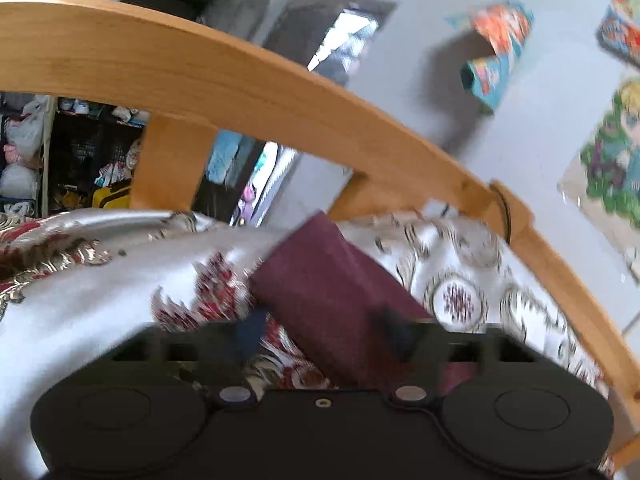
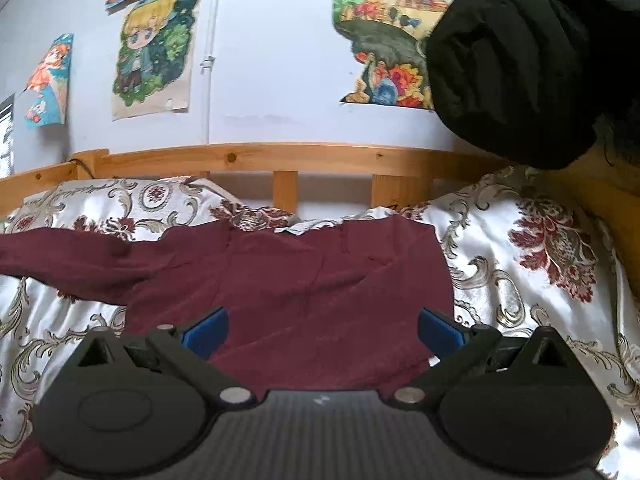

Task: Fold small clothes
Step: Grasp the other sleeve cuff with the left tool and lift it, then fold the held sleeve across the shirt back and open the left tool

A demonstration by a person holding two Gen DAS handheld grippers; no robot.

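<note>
Maroon garment (image 2: 288,280) is lying spread across a floral satin bedspread (image 2: 520,248), one long part trailing off to the left in the right wrist view. The right gripper (image 2: 322,330) is hovering low over the cloth's near edge, pointing toward the headboard, its blue-padded fingers (image 2: 208,330) standing wide apart with nothing pinched between them. The left gripper (image 1: 324,334) is tilting hard to one side — its view is blurred, and a fold of the maroon fabric is lying between its fingers, though whether the pads are pressing on it cannot be told. A wooden bed rail (image 2: 280,158) is running behind the bedding, with a pale wall above it carrying cartoon posters (image 2: 154,46). A dark padded sleeve (image 2: 520,60) is filling the upper right of the right wrist view, and cluttered shelves (image 1: 80,152) are showing through the rail in the left one.
</note>
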